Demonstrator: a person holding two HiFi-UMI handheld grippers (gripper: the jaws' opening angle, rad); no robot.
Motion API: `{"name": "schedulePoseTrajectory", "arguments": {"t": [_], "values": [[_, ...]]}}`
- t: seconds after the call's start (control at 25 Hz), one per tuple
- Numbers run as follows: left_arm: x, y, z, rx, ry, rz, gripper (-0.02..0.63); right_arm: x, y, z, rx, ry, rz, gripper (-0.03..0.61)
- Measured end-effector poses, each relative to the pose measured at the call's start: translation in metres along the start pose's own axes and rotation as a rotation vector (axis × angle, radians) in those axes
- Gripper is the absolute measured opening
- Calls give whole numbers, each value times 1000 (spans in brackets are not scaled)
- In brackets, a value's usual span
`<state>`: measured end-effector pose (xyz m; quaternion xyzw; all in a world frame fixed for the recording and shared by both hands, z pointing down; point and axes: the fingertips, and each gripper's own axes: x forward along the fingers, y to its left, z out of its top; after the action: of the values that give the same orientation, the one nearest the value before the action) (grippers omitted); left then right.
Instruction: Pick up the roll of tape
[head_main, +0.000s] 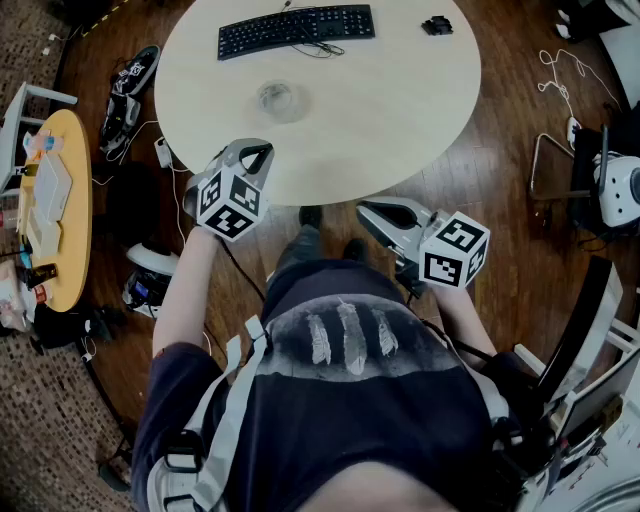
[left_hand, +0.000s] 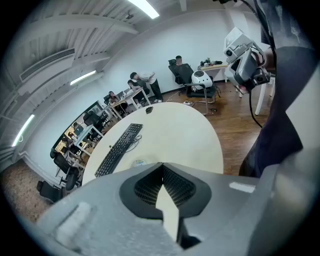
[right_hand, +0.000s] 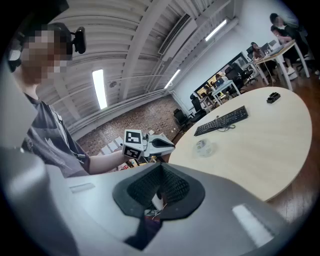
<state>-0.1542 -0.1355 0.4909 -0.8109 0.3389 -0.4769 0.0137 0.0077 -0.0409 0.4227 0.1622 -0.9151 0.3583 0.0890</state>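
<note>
The roll of tape is clear and lies flat on the round pale table, left of its middle. It also shows small just past the left jaws and left of the table's middle in the right gripper view. My left gripper hovers at the table's near edge, a short way on the near side of the tape, jaws shut and empty. My right gripper is off the table by the person's body, level, its jaws together with nothing between them.
A black keyboard with its cable lies at the table's far side, a small black object at the far right. A yellow side table with clutter stands at left. Shoes, cables and a chair frame sit on the wooden floor.
</note>
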Motion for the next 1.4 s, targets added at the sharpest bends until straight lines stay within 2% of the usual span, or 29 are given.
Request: {"name": "schedulePoseTrajectory", "arguments": {"t": [0.2,0.48,0.56,0.6,0.68,1.04,1.28,1.4], "values": [[30,33,-8,33,18,-28,2,10,-28,30,8,-33,-79,6],[75,58,-22,184,69,-159,7,56,-39,48,5,-5,-166,6],[87,54,-30,195,92,-229,133,69,-38,48,3,9,-176,6],[93,51,-33,205,101,-260,167,75,-38,48,4,17,-179,6],[104,46,-38,241,119,-296,193,83,-38,47,11,33,-187,6],[158,26,-70,377,231,-374,192,100,-32,41,23,73,-233,6],[168,22,-77,388,265,-406,179,99,-31,37,30,85,-236,6],[168,21,-78,395,266,-404,144,98,-31,36,24,79,-230,6]]}}
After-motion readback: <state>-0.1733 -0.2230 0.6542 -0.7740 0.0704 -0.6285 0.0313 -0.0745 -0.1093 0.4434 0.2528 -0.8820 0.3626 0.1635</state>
